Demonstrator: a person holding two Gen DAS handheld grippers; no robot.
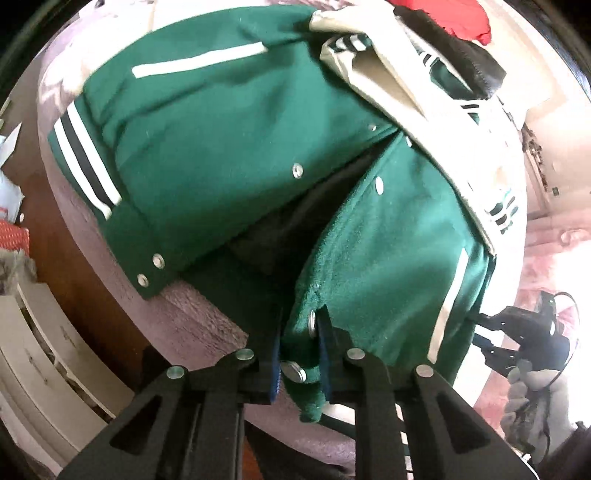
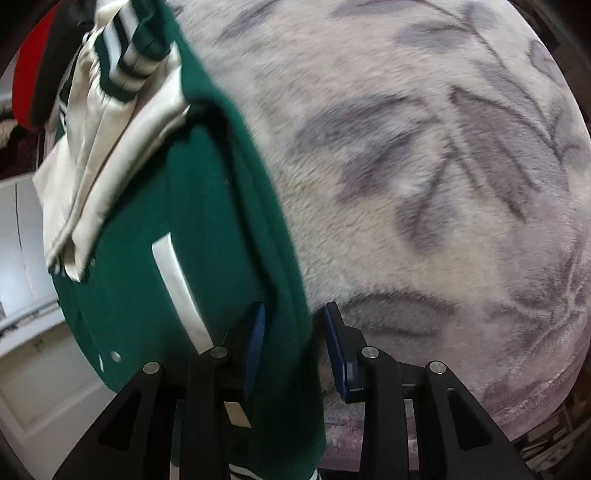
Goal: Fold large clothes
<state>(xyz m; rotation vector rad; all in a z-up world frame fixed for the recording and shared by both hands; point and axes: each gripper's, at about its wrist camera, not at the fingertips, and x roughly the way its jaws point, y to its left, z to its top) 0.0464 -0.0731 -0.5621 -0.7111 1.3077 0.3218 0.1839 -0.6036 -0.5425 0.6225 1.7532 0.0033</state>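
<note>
While my left tongs (image 1: 300,345) are pinched nearly closed on the snap-button front edge of the green varsity jacket (image 1: 229,122), my right tongs (image 2: 295,347) stand partly open around that garment's other edge, a green fold lying between the blue pads; whether both pads press the cloth I cannot tell. Item: jacket, green wool-like body, lying spread on a bed covered by a pale plush blanket (image 2: 424,166) printed with grey leaves. Item: front opening parted, dark lining showing in the gap, metal snaps (image 1: 297,170) along both edges. Item: cream sleeves (image 1: 391,85) folded across the upper part of the body, striped green-and-white cuffs (image 2: 122,70) at their ends. Item: white pocket welt (image 2: 177,291) just ahead of my right tongs' left pad; a second welt (image 1: 201,64) on the far panel in the left wrist view. Item: striped hem band (image 1: 86,162) at the jacket's left side, near the blanket's edge. Item: red and black clothing (image 1: 454,18) beyond the collar end, partly out of frame. Item: white drawer unit (image 1: 48,354) beside the bed, low left. In the left wrist view my right tongs appear at the jacket's right edge.
</note>
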